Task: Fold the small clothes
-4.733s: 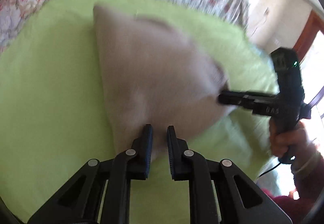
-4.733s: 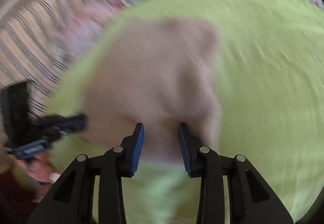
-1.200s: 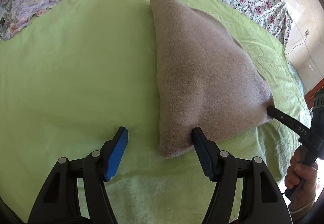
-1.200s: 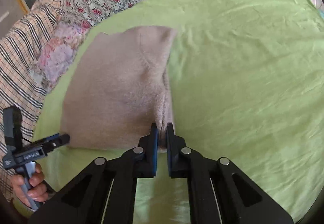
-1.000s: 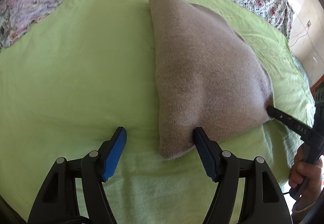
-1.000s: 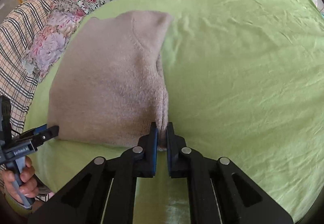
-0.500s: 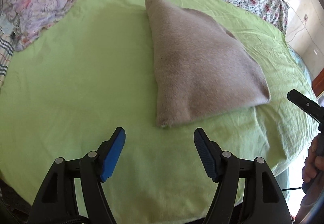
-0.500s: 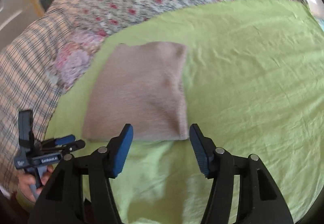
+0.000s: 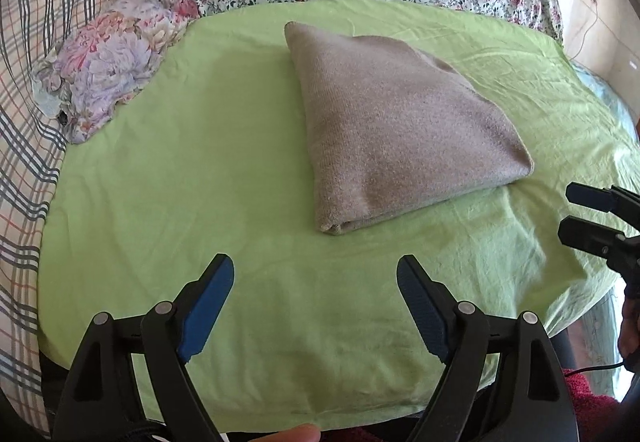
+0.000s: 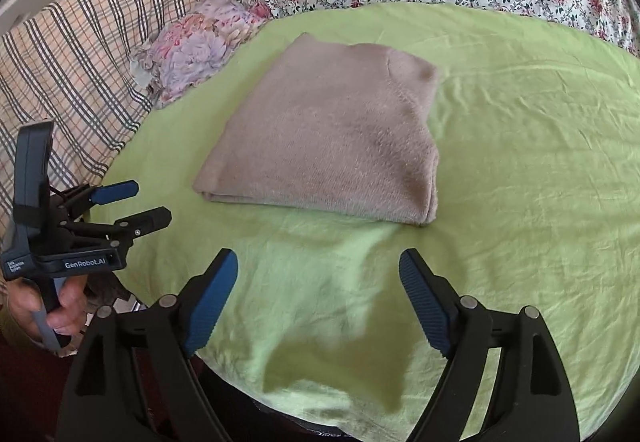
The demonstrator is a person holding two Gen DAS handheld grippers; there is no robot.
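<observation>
- Left gripper: jaws wide, having just spread further, nothing between them.
- Right gripper: likewise spread and empty.
- Folded beige garment lies ahead of both, apart, on the green sheet.

In the right wrist view, the left hand-held gripper carries the only readable lettering. White print on the front face of its black body, just below the fingers, reads "GenRobot.AI". A smaller white label sits on the same body, left of that brand mark, above the person's hand; its lines are too small to read.
</observation>
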